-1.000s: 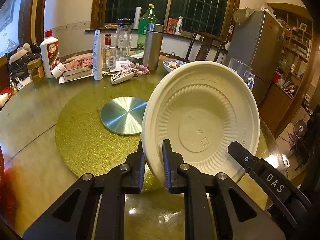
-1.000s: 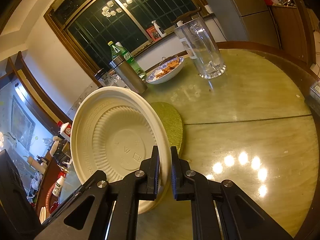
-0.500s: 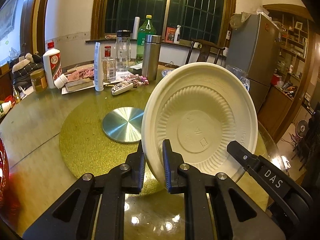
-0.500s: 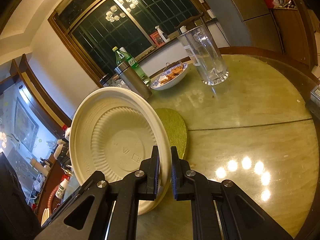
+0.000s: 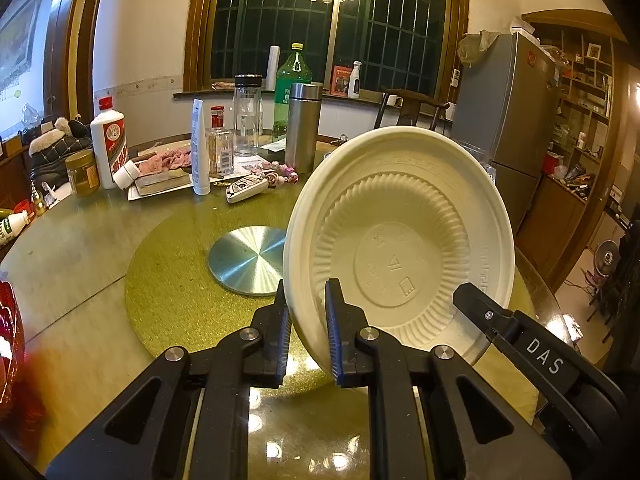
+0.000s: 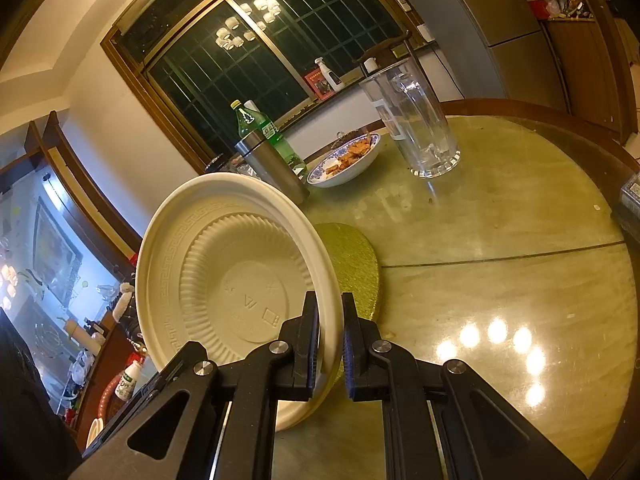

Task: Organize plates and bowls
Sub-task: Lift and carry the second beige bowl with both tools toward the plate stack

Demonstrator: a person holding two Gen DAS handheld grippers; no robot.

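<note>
Both the left gripper (image 5: 306, 330) and right gripper (image 6: 330, 340) clamp opposite rim edges of the tilted plate (image 5: 400, 240), underside facing them.

The cream plate (image 5: 400, 240) hides the blue-patterned bowl and most of the glass pitcher (image 5: 486, 168) behind it.

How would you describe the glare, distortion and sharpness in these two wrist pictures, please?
Left wrist view: warm light, the window frame bowed by the fisheye, lamp glare on the glossy round table, a blurred red object at the edge. Right wrist view: tilted scene, a cluster of bright spots on the table, the cream ribbed disposable plate sharp, corners vignetted black.
</note>
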